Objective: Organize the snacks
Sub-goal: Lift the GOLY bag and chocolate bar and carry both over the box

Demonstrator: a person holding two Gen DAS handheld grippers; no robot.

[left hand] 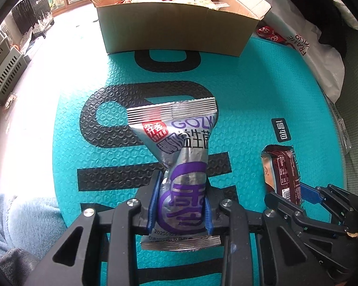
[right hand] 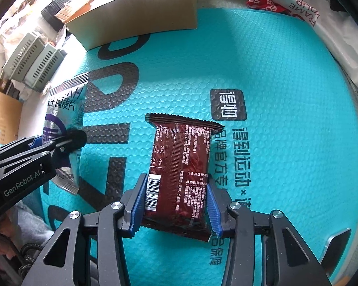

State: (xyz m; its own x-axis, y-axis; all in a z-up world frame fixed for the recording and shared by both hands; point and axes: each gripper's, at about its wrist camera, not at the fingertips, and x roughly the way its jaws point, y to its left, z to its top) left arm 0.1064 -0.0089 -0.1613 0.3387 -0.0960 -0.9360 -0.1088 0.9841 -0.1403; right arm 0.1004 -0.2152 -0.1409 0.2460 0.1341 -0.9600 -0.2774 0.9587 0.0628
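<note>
My left gripper (left hand: 181, 205) is shut on a silver and purple snack packet (left hand: 179, 152), pinching its lower half so the foil creases; it also shows in the right wrist view (right hand: 59, 124). My right gripper (right hand: 176, 205) is shut on a dark brown snack packet (right hand: 179, 164), back side up with a barcode, held over the teal mat (right hand: 286, 71). The brown packet also shows in the left wrist view (left hand: 285, 174). An open cardboard box (left hand: 174, 23) with several snacks inside stands at the far edge of the mat.
A white plastic bag (left hand: 317, 54) lies at the right beyond the mat, with a red wrapper (left hand: 271, 34) beside the box. Grey slotted crates (right hand: 33, 57) stand at the left. A grey fleece sleeve (left hand: 19, 219) is at the lower left.
</note>
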